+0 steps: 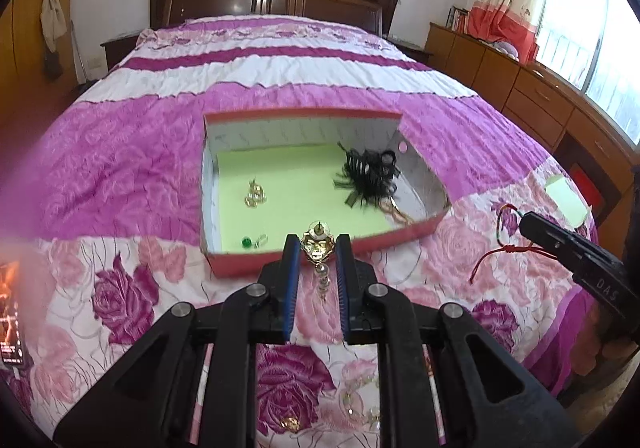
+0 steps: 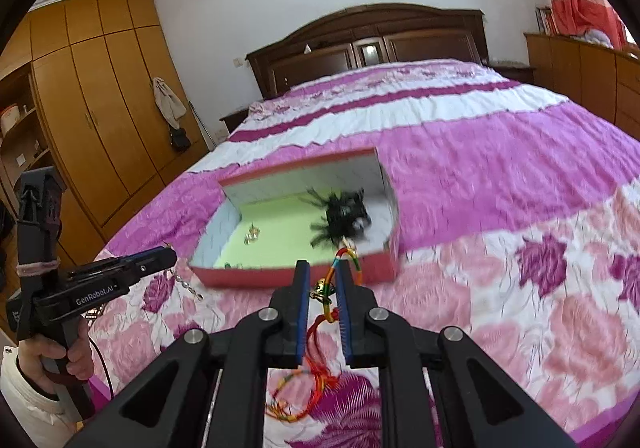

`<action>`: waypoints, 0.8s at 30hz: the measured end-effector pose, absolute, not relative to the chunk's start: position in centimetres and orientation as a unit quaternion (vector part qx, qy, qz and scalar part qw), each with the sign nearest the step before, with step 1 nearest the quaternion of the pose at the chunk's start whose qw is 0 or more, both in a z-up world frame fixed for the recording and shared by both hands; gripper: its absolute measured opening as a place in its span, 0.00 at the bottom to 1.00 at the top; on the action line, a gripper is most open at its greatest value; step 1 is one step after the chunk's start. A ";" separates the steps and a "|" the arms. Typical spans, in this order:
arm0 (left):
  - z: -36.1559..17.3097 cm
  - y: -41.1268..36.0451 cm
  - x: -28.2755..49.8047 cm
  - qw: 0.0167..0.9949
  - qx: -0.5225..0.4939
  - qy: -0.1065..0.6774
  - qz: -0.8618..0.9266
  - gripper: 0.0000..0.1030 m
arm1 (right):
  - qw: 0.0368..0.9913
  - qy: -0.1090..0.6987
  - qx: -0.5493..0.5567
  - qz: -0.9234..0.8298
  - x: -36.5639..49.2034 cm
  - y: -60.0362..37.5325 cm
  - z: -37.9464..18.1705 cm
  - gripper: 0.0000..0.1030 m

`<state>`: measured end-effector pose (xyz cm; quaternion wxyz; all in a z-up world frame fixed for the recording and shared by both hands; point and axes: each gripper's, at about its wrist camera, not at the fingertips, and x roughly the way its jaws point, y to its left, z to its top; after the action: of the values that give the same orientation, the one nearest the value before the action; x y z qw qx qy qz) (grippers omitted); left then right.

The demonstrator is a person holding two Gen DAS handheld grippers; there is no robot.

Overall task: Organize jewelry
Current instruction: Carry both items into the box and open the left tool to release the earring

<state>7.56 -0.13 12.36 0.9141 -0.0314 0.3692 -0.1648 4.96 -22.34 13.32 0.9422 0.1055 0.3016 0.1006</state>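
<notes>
- Bedroom; bed (image 1: pixel 280 96) under pink and magenta floral quilt, dark headboard at 12 o'clock, wardrobe and cabinets along the walls.
- Red box (image 1: pixel 320 254) open on the quilt, green-lined, serving as the collecting tray; placed within reach of both tools.
- Inside the box: black feathery hair ornament (image 1: pixel 370 174) at 2 o'clock, gold earring pair (image 1: pixel 255 194) at 9 o'clock, green bead (image 1: pixel 245 243) at 7 o'clock.
- Left gripper (image 1: pixel 318 248): jaws narrow, pinching gold drop earring (image 1: pixel 317 246) by its ornate top, beaded drop hanging free; held just short of the box's near wall, probably for release inside.
- Right gripper (image 2: pixel 322 280): jaws narrow, clamped on braided multicolour cord bracelet (image 2: pixel 326 288) with small bell; loose ends trailing below, box at 12 o'clock.
- More loose pieces (image 1: pixel 360 412) left on quilt at 6 o'clock, blurred.
</notes>
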 end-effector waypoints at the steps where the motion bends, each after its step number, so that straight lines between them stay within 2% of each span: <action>1: 12.5 -0.1 7.8 0.915 -0.031 0.366 -0.164 0.09 | 0.943 0.299 0.104 0.100 5.1 -22.3 13.5 0.14; 13: 13.0 0.7 10.9 0.924 -0.032 0.354 -0.144 0.09 | 0.959 0.261 0.065 0.086 9.3 -21.5 16.7 0.14; 24: 12.5 -0.2 14.2 0.926 -0.019 0.347 -0.145 0.09 | 0.960 0.265 0.053 0.071 13.6 -21.4 16.1 0.14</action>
<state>14.21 -0.22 12.48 0.9264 -0.0193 0.3469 -0.1454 13.56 -21.36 16.13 0.9603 0.0530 0.2645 0.0709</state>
